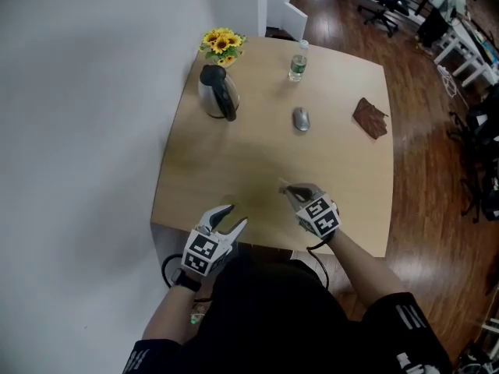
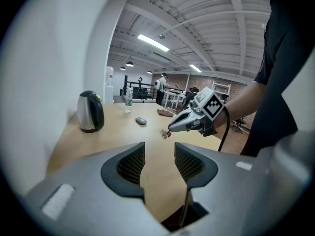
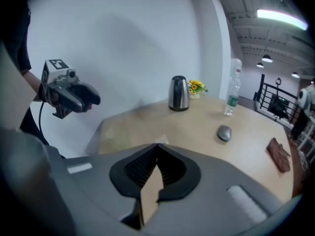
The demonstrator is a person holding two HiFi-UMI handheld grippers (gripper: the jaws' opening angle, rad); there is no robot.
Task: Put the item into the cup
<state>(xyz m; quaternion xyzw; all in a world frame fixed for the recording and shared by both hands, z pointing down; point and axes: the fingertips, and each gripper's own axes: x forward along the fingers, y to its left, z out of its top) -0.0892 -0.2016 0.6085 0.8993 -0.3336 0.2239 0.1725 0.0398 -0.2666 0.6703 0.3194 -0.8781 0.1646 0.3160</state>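
My right gripper (image 1: 285,189) hovers over the near part of the wooden table (image 1: 226,162), shut on a small pale item (image 1: 281,185). The left gripper view shows the item (image 2: 164,133) as whitish with a bit of red, right at the right gripper's (image 2: 170,130) tips. In the right gripper view a pale corner of the item (image 3: 160,141) pokes out past the closed jaws. My left gripper (image 1: 236,215) hangs at the table's near edge, open, with nothing between its fingers (image 2: 133,163). No cup shows in any view.
A steel kettle (image 1: 217,92) stands at the far left by a bunch of sunflowers (image 1: 222,41). A water bottle (image 1: 298,62), a grey mouse (image 1: 301,118) and a brown cloth-like thing (image 1: 369,118) lie further back. A white wall runs along the table's left.
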